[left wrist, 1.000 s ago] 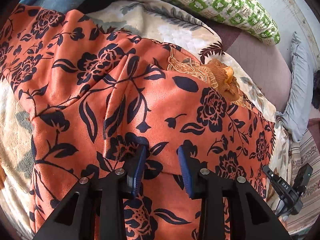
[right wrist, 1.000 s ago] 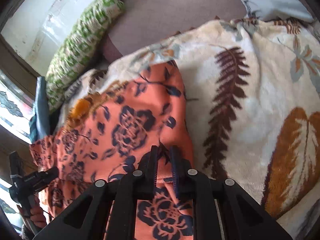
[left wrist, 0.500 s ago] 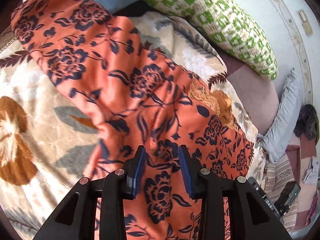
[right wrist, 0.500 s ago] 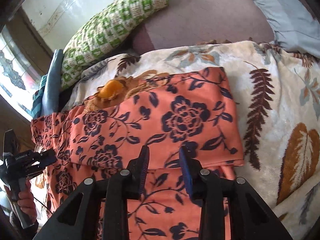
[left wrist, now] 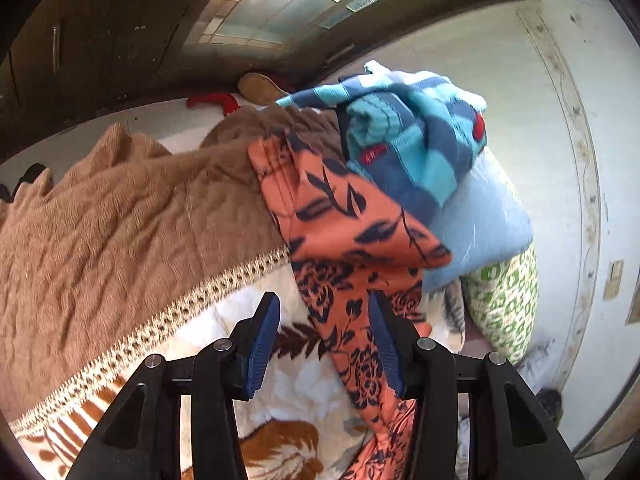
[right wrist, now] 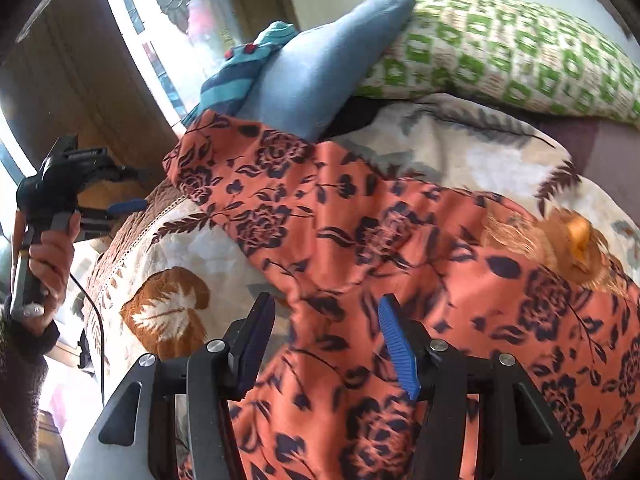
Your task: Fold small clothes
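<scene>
Blanket (right wrist: 460, 160): your work surface, cream with brown leaf prints, soft and uneven under everything.
Brown throw (left wrist: 120, 216): knitted, lying over the blanket's far side in the left view, its lace edge just beside the garment.
Garment (right wrist: 400, 280): the orange floral piece you are folding. It lies across the blanket in the right view, one end running up to the blue pillow (right wrist: 320, 76) and the striped knit (left wrist: 404, 140), with a gold frill (right wrist: 560, 244) showing at its right.
Handling: thin, light and limp by the look of it. It will likely sag and slide on itself, so a pinch in the middle would only bunch it. Take it at an edge or corner, one with each gripper, and keep the span taut.
Left gripper (left wrist: 324, 334): jaws have just been opening and stand moderately apart. A narrow strip of the garment runs below and between them, but the pads press on nothing.
Right gripper (right wrist: 328, 340): jaws have just been opening too, now fairly wide, hanging over the garment's near fold with no cloth pinched.
</scene>
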### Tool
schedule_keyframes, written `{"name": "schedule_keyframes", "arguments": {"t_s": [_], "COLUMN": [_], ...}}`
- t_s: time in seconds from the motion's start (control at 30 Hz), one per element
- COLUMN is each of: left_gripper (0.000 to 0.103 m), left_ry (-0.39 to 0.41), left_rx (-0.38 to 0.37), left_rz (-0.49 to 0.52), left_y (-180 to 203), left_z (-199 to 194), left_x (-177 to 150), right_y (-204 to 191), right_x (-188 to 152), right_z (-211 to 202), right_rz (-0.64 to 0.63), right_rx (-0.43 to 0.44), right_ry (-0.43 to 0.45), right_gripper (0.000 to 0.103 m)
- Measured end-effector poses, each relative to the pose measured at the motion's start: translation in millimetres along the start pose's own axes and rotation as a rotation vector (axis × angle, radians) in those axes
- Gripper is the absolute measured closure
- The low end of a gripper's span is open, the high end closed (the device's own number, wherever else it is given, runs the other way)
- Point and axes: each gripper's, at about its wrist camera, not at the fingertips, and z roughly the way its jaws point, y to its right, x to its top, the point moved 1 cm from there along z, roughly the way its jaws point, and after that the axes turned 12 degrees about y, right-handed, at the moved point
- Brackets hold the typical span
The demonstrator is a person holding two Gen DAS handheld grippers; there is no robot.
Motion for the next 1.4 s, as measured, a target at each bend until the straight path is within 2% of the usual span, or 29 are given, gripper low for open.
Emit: {"name": "schedule_keyframes", "arguments": {"t_s": [0.17,0.27,0.47,0.6,0.63,0.7,0.73,0.77,0.8,0.9,1.0,1.13,1.27,1.4], "left_gripper": [0.055,0.055,0.054,0.053,0.053,0.055,0.058,0.078,0.097,0.098,0.098,0.098,0.098,0.098], "left_ry": [-0.014,-0.026,-0.039,-0.044,-0.046,-0.047,-0.049,-0.047,-0.049,0.002,0.045,0.088,0.08,0.036], "left_rx": [-0.076,-0.121,-0.141,-0.128,-0.125,-0.113,-0.116,-0.129,-0.137,-0.143,-0.19,-0.226,-0.255,-0.278], "left_rz": [-0.082,-0.14,-0.165,-0.153,-0.146,-0.132,-0.123,-0.113,-0.098,-0.033,0.01,0.14,0.236,0.339], "left_y": [-21,-37,-49,-45,-43,-34,-30,-25,-19,1,24,70,110,151], "left_z": [15,26,45,61,64,74,78,79,80,66,44,14,-4,-11], "left_x": [27,37,38,40,40,39,38,37,36,31,21,-3,-36,-81], "right_y": [-66,-97,-120,-123,-122,-119,-119,-118,-119,-114,-104,-81,-55,-20], "right_x": [17,19,19,20,20,23,25,26,28,34,37,37,29,13], "right_z": [58,89,133,146,148,149,149,148,145,124,97,57,14,-27], "right_rz": [-0.141,-0.245,-0.319,-0.371,-0.366,-0.353,-0.357,-0.359,-0.355,-0.336,-0.271,-0.167,-0.046,0.08], "right_rx": [0.023,-0.006,-0.065,-0.129,-0.132,-0.128,-0.136,-0.138,-0.13,-0.116,-0.097,-0.089,-0.083,-0.078], "right_ry": [-0.039,-0.056,-0.095,-0.077,-0.075,-0.067,-0.063,-0.054,-0.037,0.036,0.103,0.171,0.224,0.25], "right_gripper": [0.044,0.044,0.045,0.047,0.051,0.069,0.093,0.097,0.097,0.097,0.098,0.098,0.097,0.097]}}
